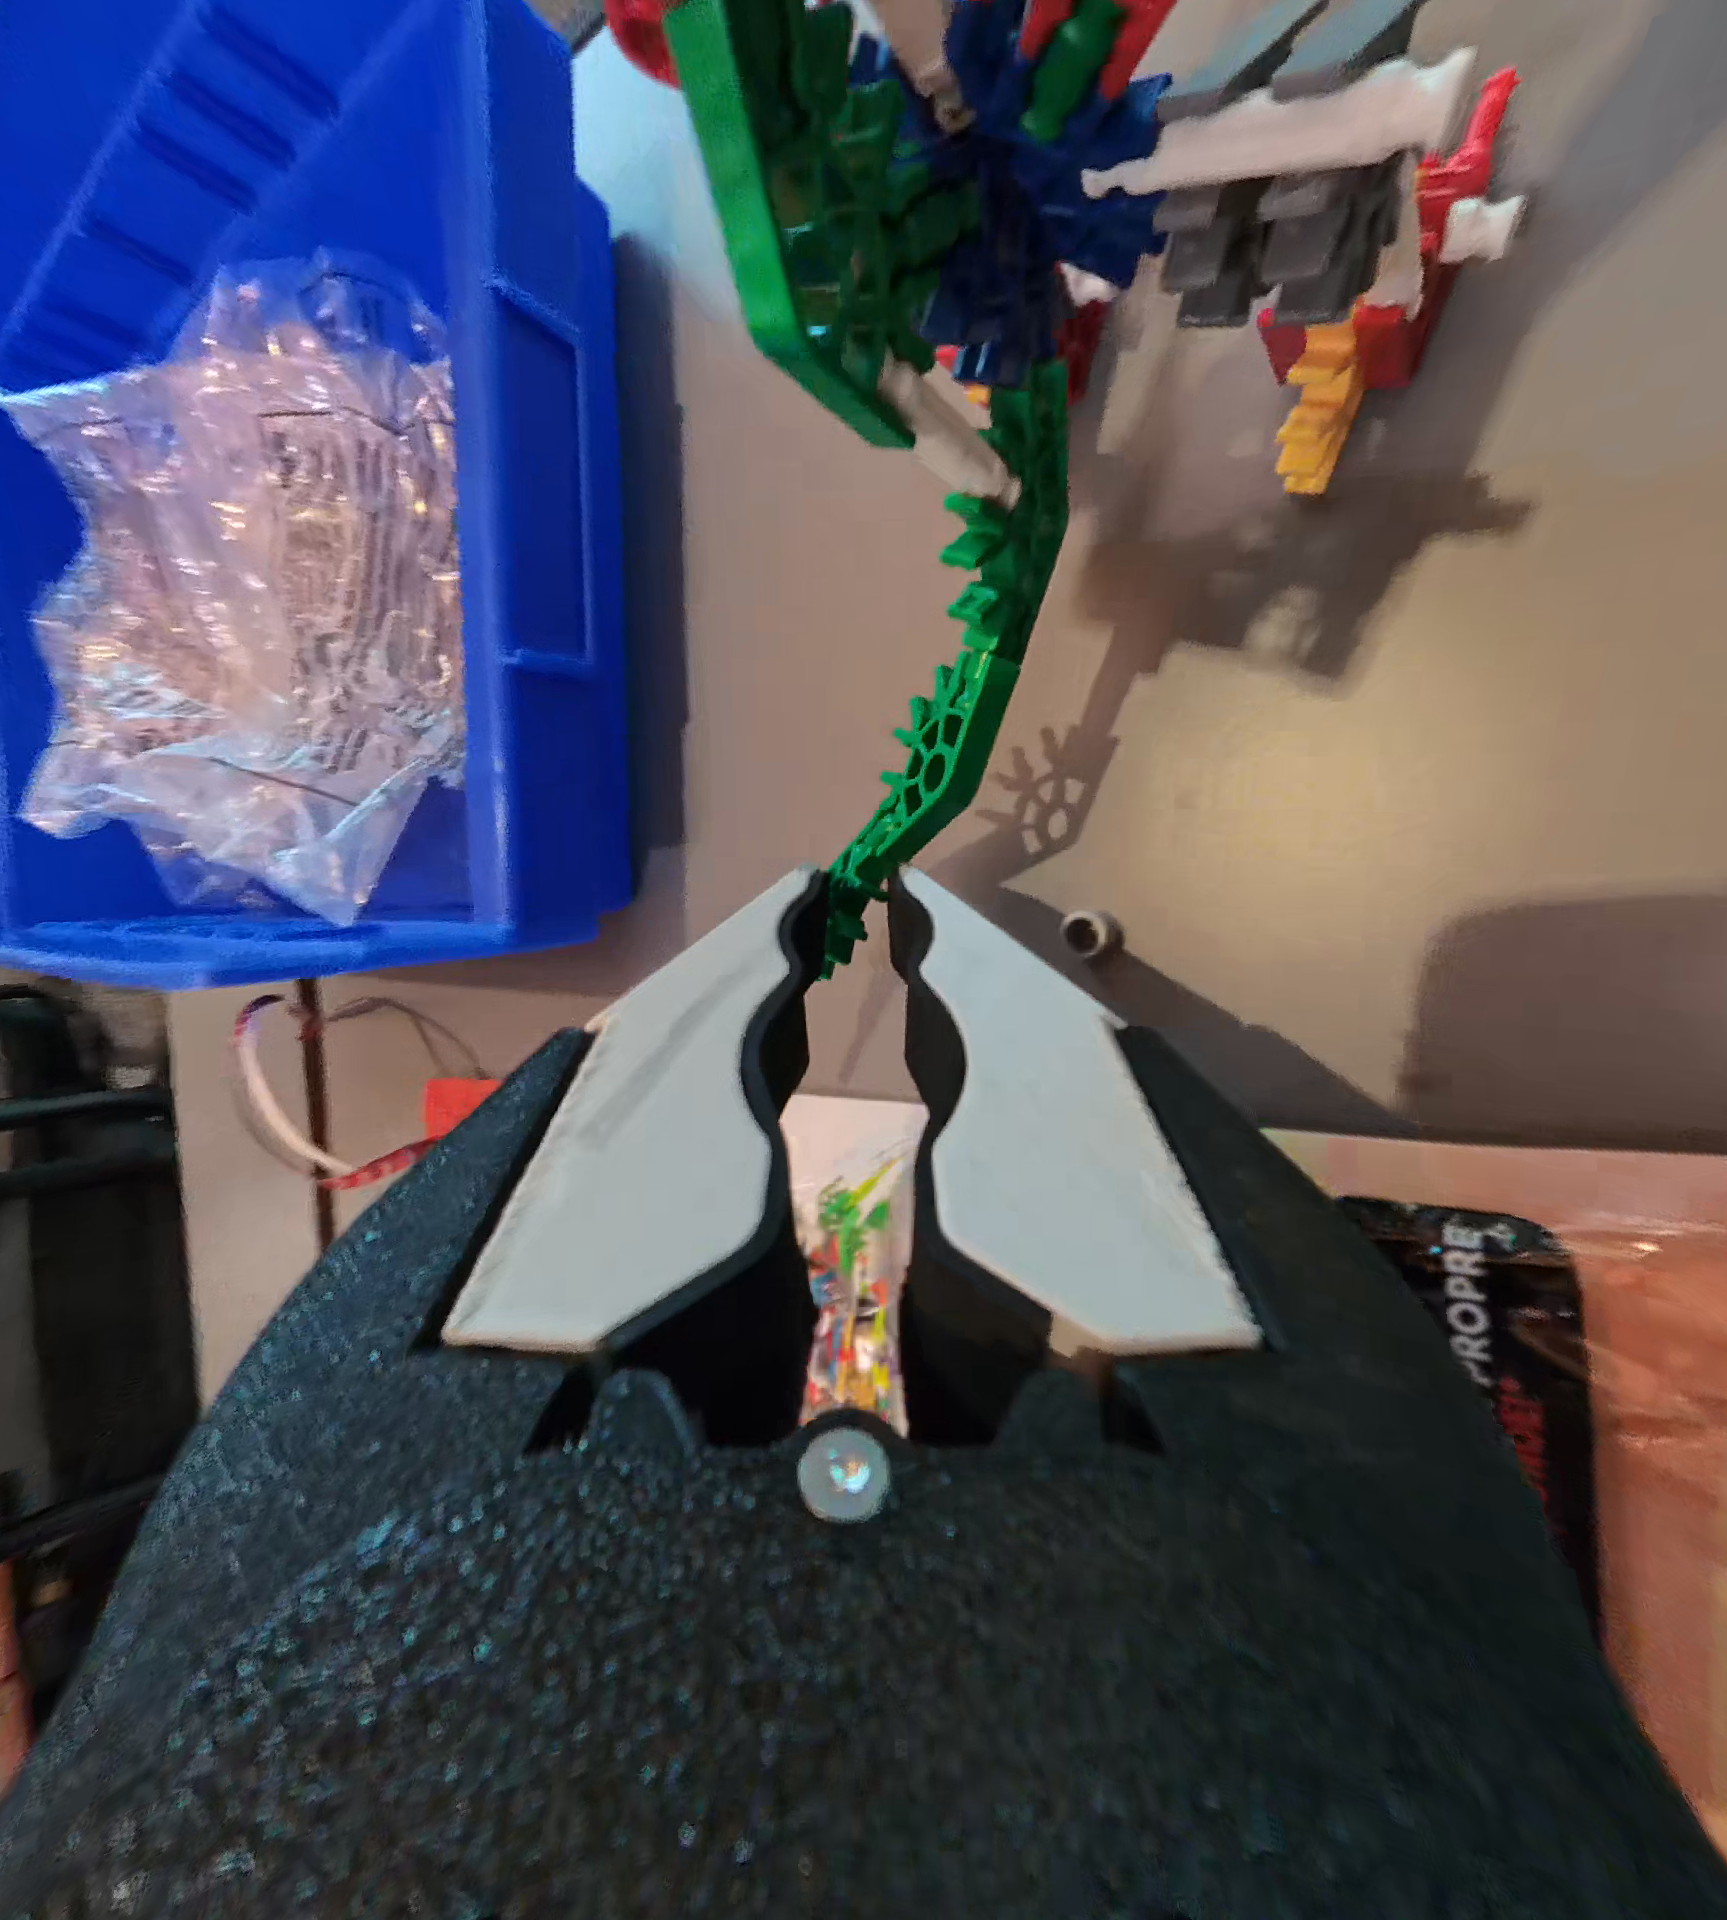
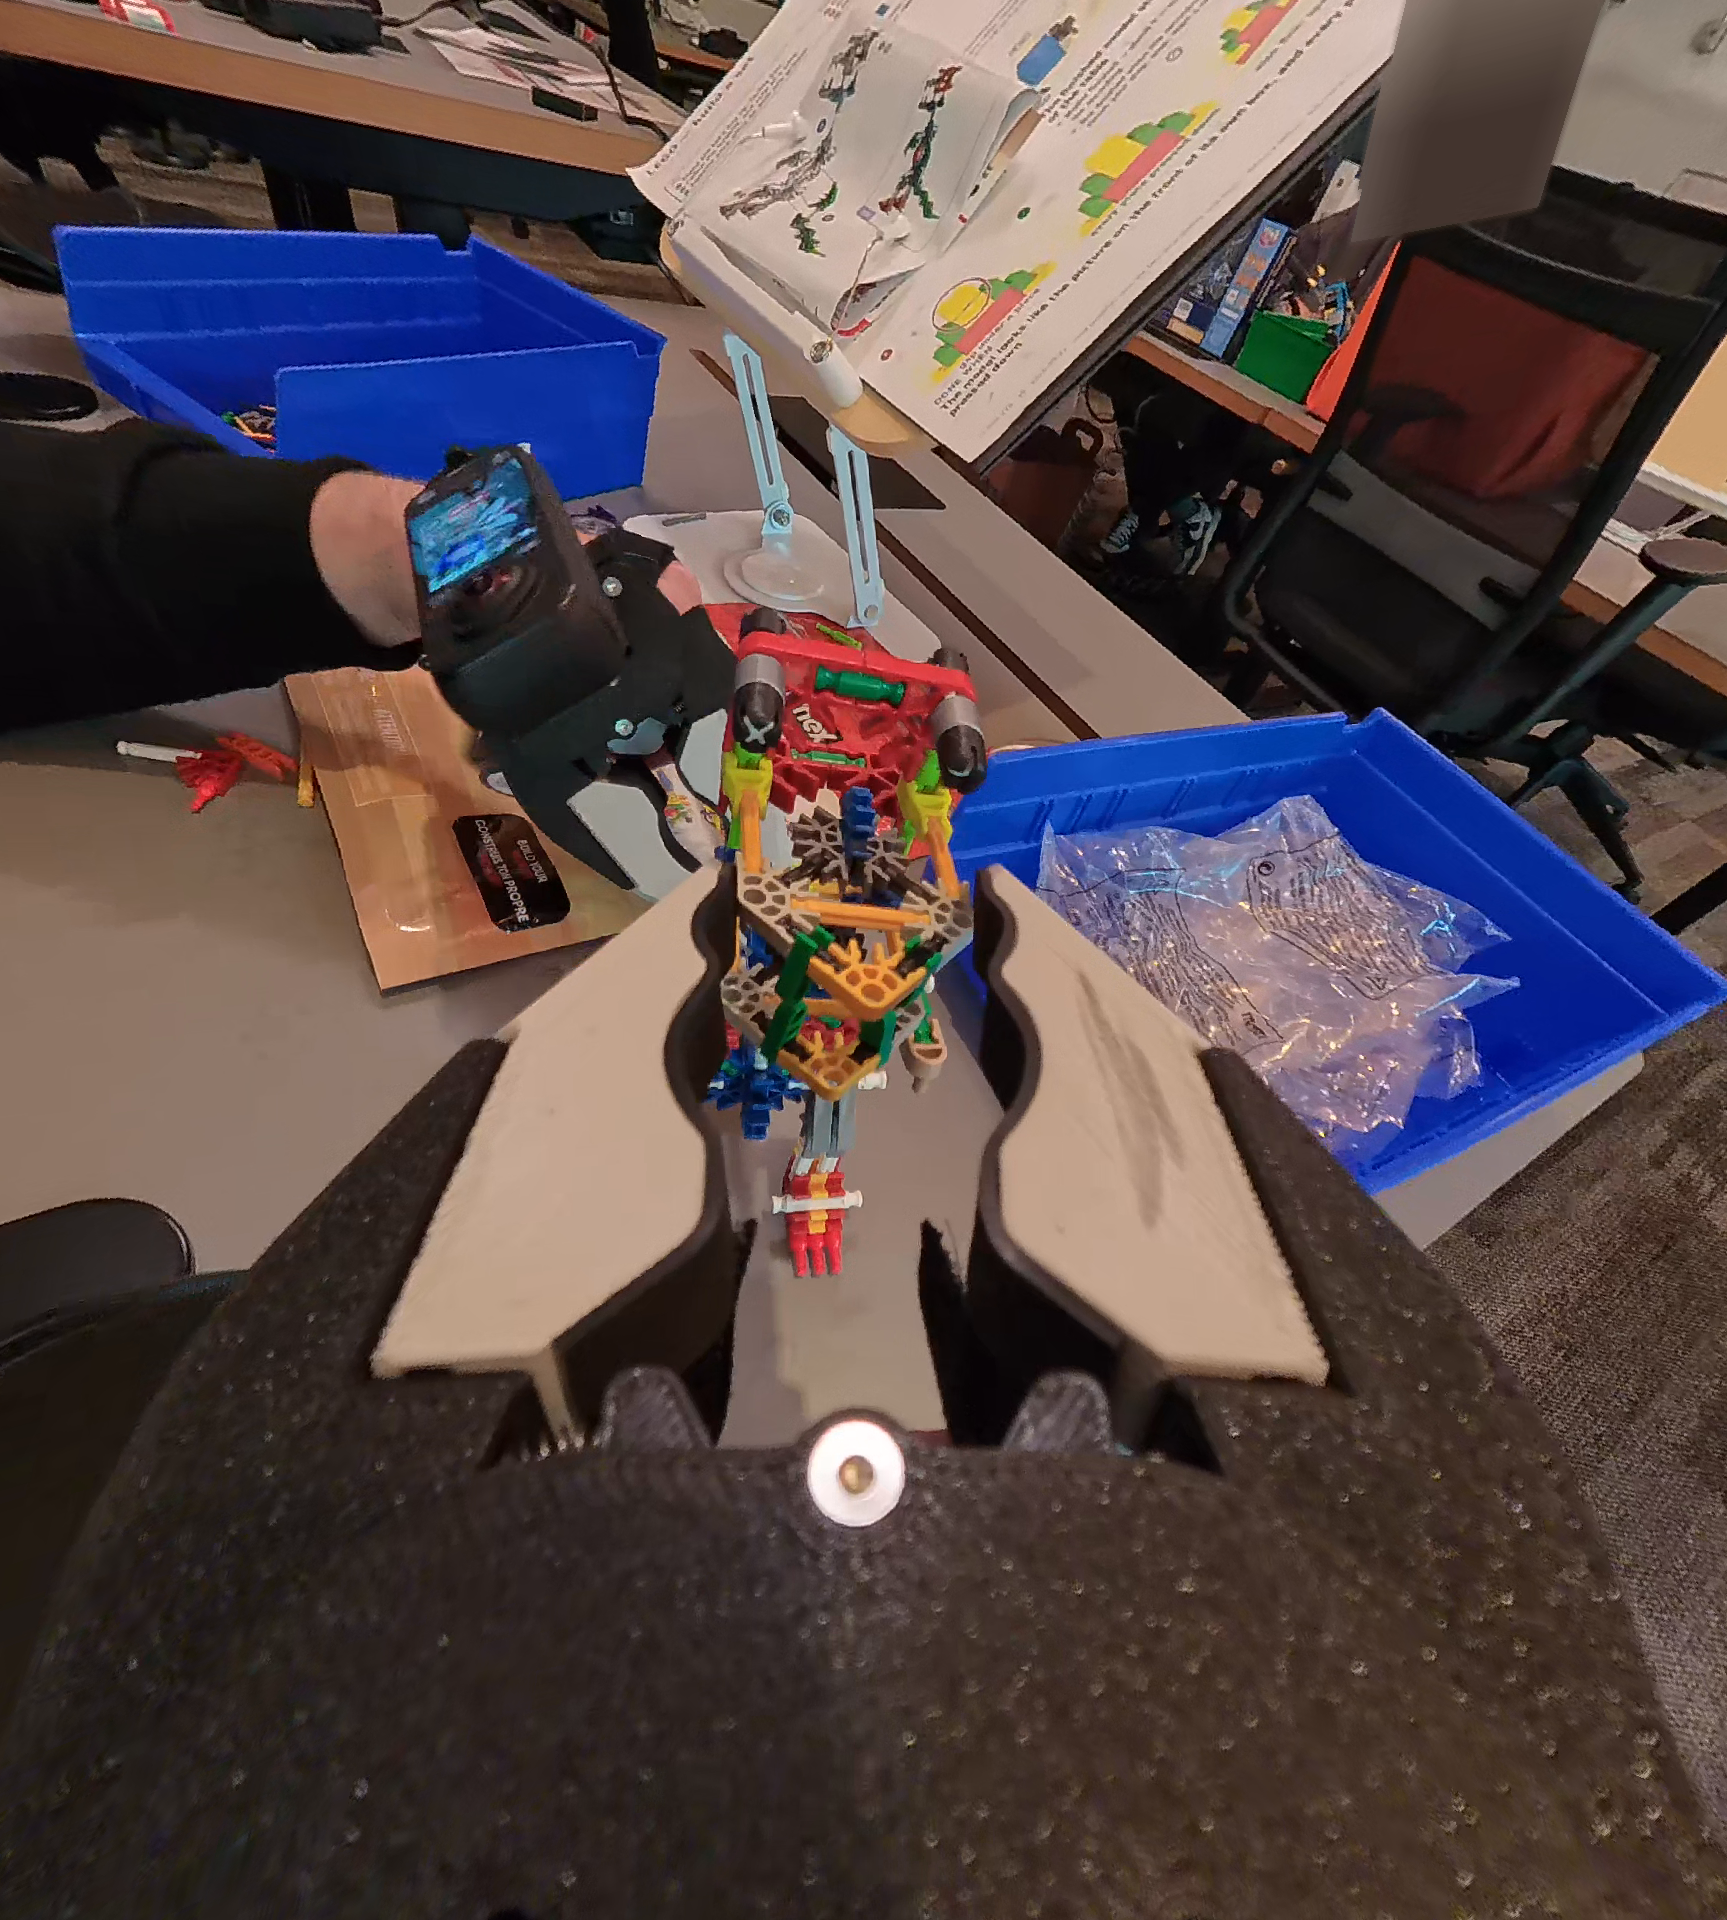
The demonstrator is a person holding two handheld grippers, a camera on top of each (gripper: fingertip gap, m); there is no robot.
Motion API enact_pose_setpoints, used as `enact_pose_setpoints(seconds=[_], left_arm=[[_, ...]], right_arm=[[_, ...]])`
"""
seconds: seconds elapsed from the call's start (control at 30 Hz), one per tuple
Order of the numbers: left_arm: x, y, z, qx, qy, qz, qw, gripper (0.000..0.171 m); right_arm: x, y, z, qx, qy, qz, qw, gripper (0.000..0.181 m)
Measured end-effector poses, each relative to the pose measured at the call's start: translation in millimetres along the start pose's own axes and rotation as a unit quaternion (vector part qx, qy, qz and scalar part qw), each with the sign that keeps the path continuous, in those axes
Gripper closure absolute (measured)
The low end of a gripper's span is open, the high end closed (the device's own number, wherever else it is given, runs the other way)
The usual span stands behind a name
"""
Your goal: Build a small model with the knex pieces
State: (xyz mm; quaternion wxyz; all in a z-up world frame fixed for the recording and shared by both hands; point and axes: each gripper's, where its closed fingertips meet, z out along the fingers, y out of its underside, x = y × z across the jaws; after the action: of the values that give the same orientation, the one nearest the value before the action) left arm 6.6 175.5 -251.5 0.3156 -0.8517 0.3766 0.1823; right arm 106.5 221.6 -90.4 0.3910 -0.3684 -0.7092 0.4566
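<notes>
A multicoloured construction-toy model (image 2: pixel 843 935) with a red plate, orange and grey links and a red-yellow foot sits between my right gripper's (image 2: pixel 848 904) fingers, which press on its sides and hold it above the grey table (image 2: pixel 163 987). My left gripper (image 1: pixel 854 914) is shut on the tip of the model's green tail (image 1: pixel 952 748), which curves up to the model's body (image 1: pixel 942 208). In the right wrist view the left gripper (image 2: pixel 646 862) is held by a hand in a black sleeve, just left of the model.
A blue bin (image 2: pixel 1617 997) with a crumpled clear bag (image 2: pixel 1254 935) stands right of the model; it also shows in the left wrist view (image 1: pixel 547 520). A second blue bin (image 2: pixel 371 312), a booklet on a stand (image 2: pixel 994 177), a cardboard pack (image 2: pixel 391 790) and loose red pieces (image 2: pixel 225 769) lie around. Tip to tip, the grippers are about 20 cm apart.
</notes>
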Motion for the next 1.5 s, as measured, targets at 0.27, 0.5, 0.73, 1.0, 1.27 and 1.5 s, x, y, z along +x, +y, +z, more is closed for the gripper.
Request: enact_pose_setpoints(seconds=[0.27,0.5,0.73,1.0,1.27,1.5], left_arm=[[22.0,-15.4,4.5,0.001,0.143,-0.1,0.985,0.165],[30.6,-19.8,5.6,0.007,0.257,-0.202,0.945,0.165],[26.4,-22.0,9.5,0.034,0.259,-0.24,0.935,0.161],[23.4,-25.4,4.6,0.046,0.229,-0.222,0.947,0.154],[32.1,-25.3,14.0,0.038,0.231,-0.204,0.95,0.16],[36.3,-26.8,15.3,0.033,0.245,-0.195,0.949,0.162]], right_arm=[[3.6,6.8,-14.0,-0.002,0.006,-0.005,1.0,0.14],[3.8,11.9,-16.8,-0.002,0.01,-0.004,1.0,0.139],[2.4,11.6,-17.8,0.0,0.01,-0.003,1.0,0.139],[3.2,10.6,-18.6,0.005,0.011,0.002,1.0,0.139],[3.5,15.8,-19.9,0.001,0.012,0.009,1.0,0.138],[5.8,10.7,-21.8,0.012,0.016,0.016,1.0,0.138]])
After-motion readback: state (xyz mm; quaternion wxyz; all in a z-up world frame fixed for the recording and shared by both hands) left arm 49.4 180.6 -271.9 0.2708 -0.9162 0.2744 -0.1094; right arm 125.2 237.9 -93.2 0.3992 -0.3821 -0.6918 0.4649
